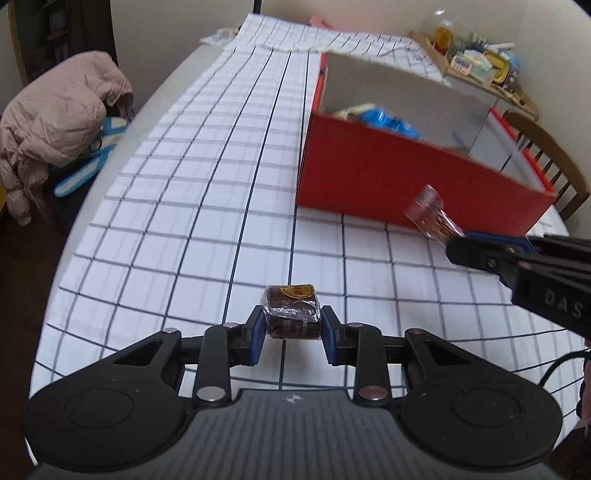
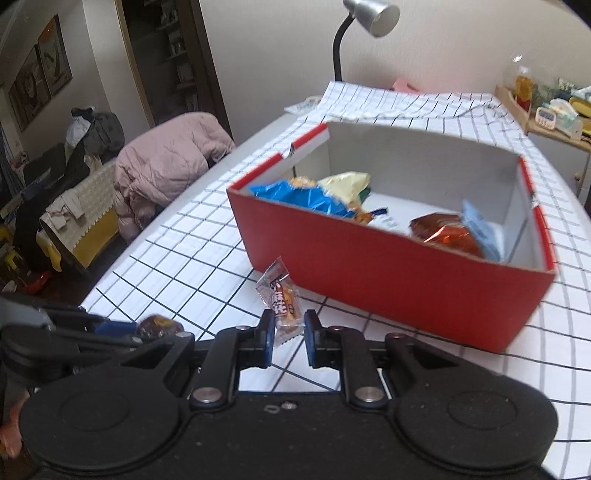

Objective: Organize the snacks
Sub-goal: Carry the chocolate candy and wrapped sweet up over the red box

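My left gripper (image 1: 291, 325) is shut on a small brown wrapped cake (image 1: 291, 312) and holds it above the checked tablecloth. My right gripper (image 2: 289, 328) is shut on a clear-wrapped twist snack (image 2: 282, 299), in front of the red box (image 2: 388, 280). The open box holds a blue bag (image 2: 306, 197), a yellow bag (image 2: 345, 184) and an orange-brown packet (image 2: 443, 230). In the left wrist view the right gripper (image 1: 458, 247) comes in from the right with the clear packet (image 1: 430, 214), near the red box (image 1: 399, 181).
The table has a white checked cloth (image 1: 207, 192). A pink jacket (image 1: 55, 122) hangs over a chair at the left. A wooden tray of clutter (image 1: 476, 62) and a wooden chair (image 1: 546, 155) sit beyond the box. A desk lamp (image 2: 369, 18) stands at the far end.
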Motion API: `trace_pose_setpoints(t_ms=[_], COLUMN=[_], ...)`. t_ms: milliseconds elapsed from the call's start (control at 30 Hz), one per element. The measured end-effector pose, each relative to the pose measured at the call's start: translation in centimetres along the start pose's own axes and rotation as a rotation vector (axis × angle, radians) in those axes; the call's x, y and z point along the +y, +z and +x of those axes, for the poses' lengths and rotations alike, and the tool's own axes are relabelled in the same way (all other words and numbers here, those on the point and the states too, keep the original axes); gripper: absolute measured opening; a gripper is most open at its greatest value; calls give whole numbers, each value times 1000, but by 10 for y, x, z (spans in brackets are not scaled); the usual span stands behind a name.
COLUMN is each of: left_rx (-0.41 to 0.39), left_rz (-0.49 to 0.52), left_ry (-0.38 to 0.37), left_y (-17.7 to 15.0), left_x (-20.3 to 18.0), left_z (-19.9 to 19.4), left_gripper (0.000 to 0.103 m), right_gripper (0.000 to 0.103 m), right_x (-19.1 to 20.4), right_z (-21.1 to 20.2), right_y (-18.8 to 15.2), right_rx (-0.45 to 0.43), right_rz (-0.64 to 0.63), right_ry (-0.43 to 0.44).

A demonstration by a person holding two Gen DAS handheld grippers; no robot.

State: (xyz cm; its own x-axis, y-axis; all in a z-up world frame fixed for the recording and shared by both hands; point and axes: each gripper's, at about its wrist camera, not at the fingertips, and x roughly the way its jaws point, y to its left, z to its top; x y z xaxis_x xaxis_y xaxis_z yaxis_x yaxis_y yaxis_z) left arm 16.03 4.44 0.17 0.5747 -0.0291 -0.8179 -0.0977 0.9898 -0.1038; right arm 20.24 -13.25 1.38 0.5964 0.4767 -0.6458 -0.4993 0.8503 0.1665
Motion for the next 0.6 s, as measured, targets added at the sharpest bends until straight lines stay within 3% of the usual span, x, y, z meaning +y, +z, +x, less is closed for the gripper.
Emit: trace_pose_setpoints(t_ms=[600], left_rx=[-207], left_rz=[107], left_ry=[-33], left_y=[73], left_x=[-44], left_z=[-80], left_gripper=[31], right_gripper=[15], right_x=[-29], right_z=[-67], right_y=[40], right_rx=[-172], right_rz=[41], right_ry=[-70])
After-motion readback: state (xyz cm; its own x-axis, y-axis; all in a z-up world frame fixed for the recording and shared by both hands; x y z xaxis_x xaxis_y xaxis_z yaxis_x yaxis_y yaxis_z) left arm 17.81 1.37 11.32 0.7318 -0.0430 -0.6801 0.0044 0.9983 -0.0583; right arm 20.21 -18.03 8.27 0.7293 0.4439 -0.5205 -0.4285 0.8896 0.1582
